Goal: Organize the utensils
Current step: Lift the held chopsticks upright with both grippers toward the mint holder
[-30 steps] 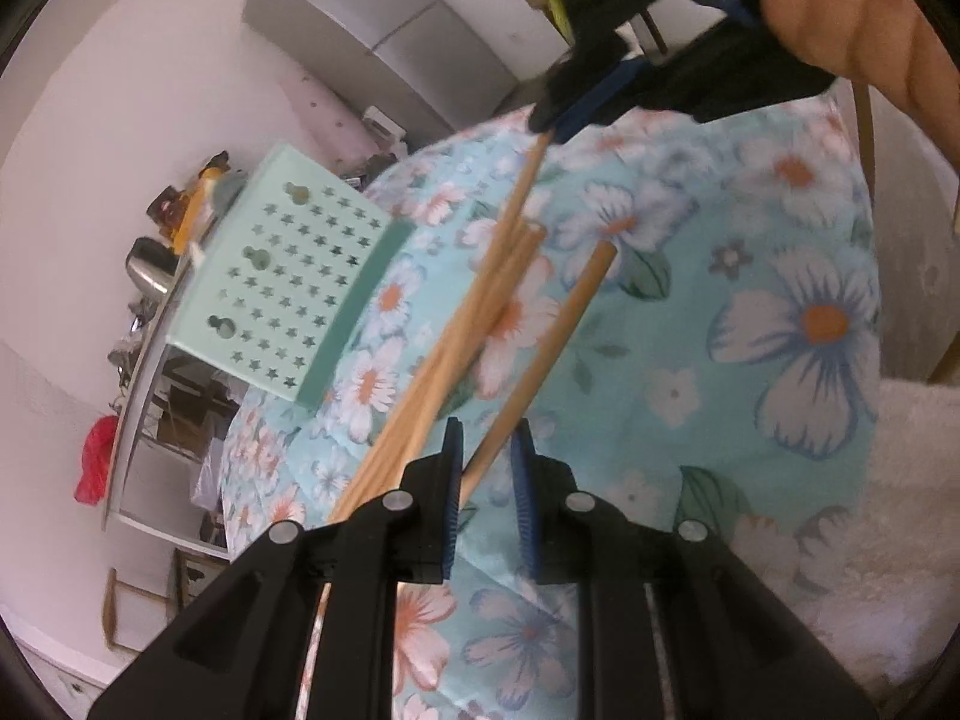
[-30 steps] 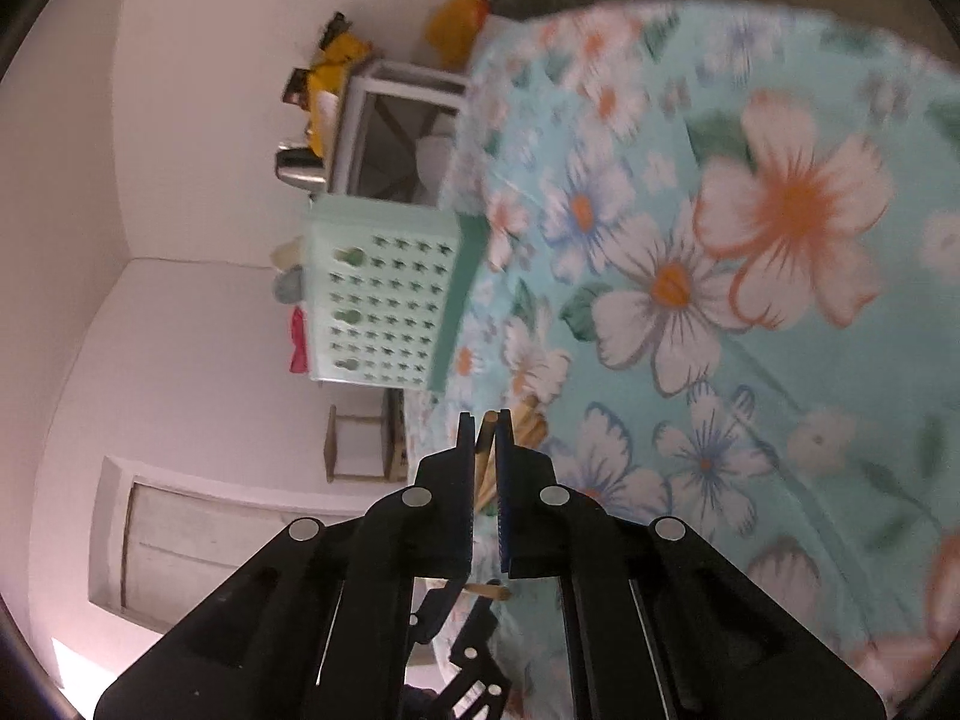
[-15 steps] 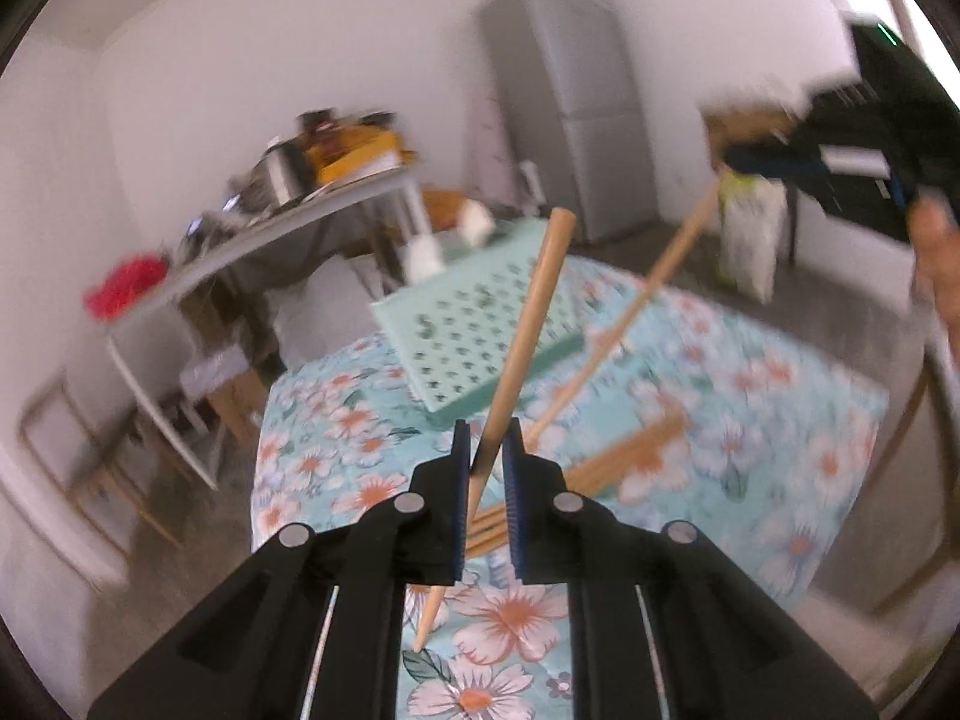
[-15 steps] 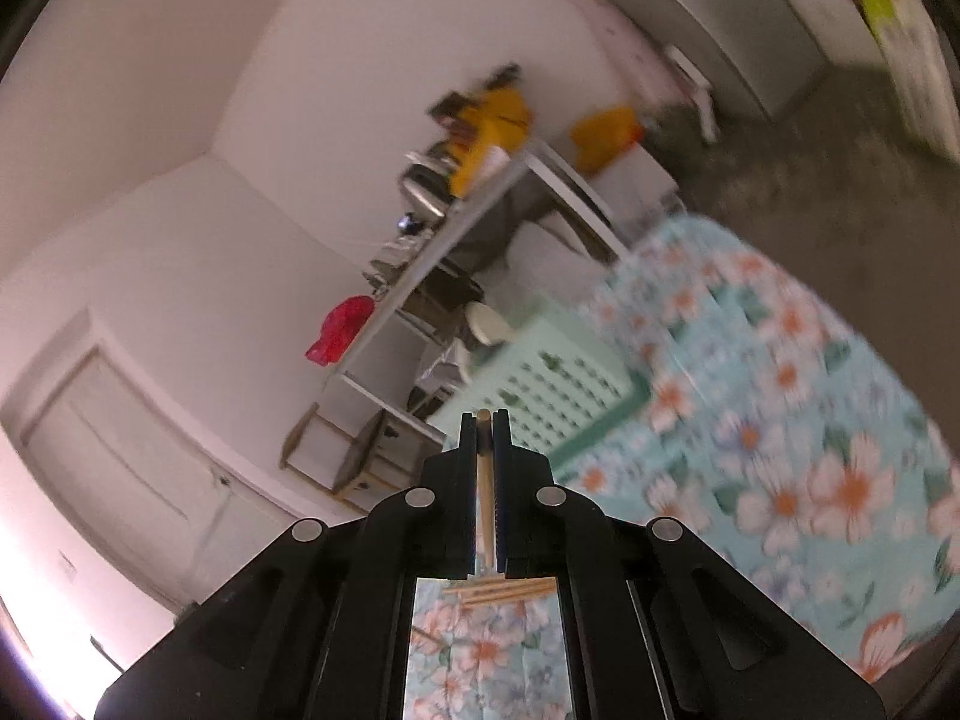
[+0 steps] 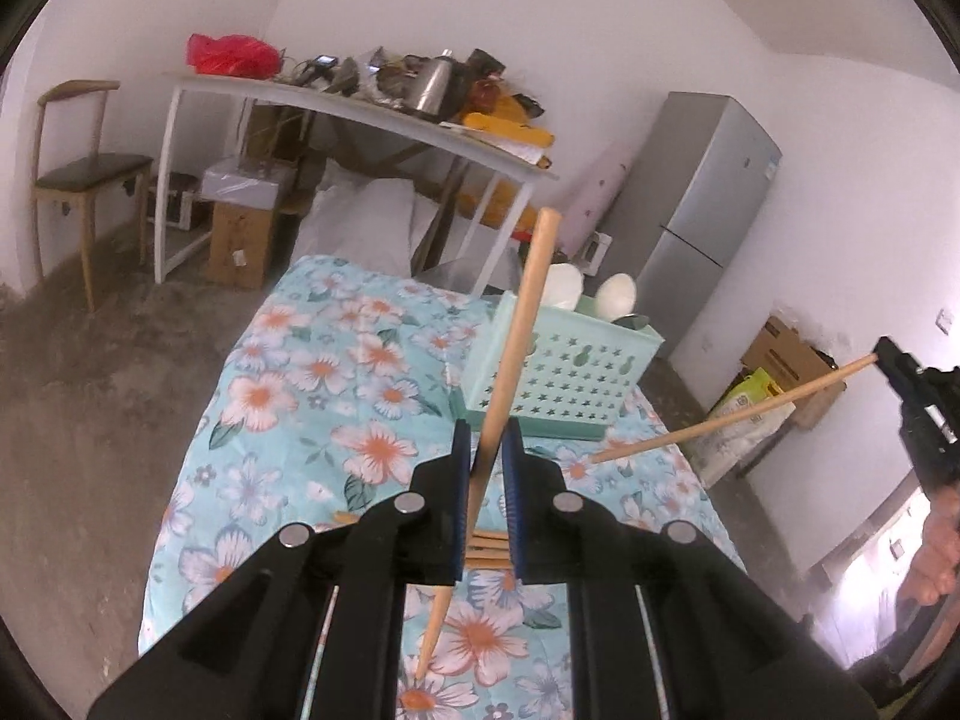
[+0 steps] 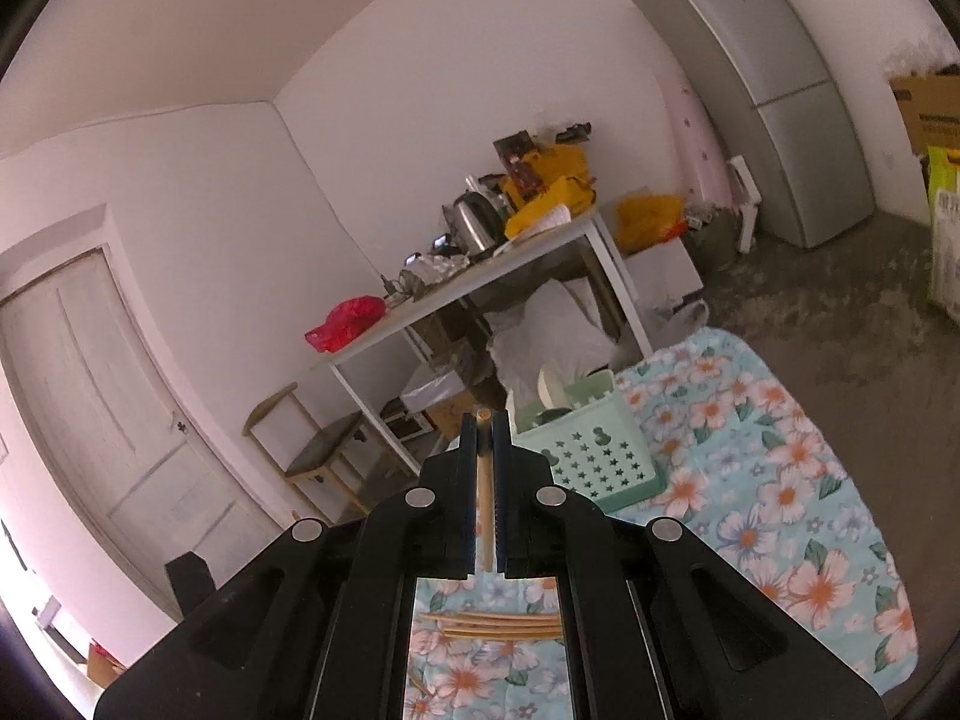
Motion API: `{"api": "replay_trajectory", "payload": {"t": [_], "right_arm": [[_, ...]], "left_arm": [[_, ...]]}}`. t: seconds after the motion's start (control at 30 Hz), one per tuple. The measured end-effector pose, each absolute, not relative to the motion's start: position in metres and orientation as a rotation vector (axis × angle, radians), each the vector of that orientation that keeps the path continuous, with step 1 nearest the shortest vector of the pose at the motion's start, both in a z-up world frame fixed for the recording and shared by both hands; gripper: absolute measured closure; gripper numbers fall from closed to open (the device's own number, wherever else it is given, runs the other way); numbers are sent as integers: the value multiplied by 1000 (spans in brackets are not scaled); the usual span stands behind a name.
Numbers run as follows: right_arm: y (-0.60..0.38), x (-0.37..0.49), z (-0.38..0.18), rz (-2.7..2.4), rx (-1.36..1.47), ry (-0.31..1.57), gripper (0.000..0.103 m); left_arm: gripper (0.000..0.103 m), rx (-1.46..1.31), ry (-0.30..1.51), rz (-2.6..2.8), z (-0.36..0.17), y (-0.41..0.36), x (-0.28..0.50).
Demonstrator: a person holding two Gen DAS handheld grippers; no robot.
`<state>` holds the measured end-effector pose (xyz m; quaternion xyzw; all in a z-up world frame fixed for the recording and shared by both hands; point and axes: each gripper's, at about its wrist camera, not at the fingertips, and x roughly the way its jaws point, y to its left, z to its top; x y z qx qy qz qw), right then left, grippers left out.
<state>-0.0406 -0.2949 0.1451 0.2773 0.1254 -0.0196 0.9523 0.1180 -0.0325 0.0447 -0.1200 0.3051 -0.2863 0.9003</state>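
Observation:
My left gripper [image 5: 485,435] is raised over the table and shut on one wooden chopstick [image 5: 522,324], which slants up past the jaws toward the mint-green star-holed basket [image 5: 564,375]. My right gripper [image 6: 483,423] is shut on a second chopstick [image 6: 483,480] lying along its fingers. In the left wrist view the right gripper [image 5: 888,357] hangs at the right edge, its chopstick [image 5: 720,414] pointing down-left toward the table. Several more chopsticks [image 6: 492,624] lie in a bundle on the floral cloth [image 5: 312,384] below both grippers. White spoons [image 5: 615,294] stand in the basket [image 6: 591,450].
A white side table [image 5: 360,114] with a kettle, a red bag and clutter stands behind the floral table. A wooden chair [image 5: 78,168] is at the left, a grey fridge [image 5: 708,204] and cardboard boxes [image 5: 786,354] at the right. A person's hand [image 5: 942,546] holds the right gripper.
Both grippers have risen from the cloth and rolled upright, each lifting a chopstick out of the bundle. The views went from the tabletop to the room beyond.

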Motion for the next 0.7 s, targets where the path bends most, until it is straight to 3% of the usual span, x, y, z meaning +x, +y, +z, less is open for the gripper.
{"api": "replay_trajectory", "payload": {"t": [0.47, 0.7], "right_arm": [[-284, -51, 146, -50, 567, 252, 100], [-281, -58, 150, -56, 559, 235, 100]], "left_arm": [[93, -275, 658, -543, 35, -15, 108], [99, -298, 641, -530, 41, -11, 104]]}}
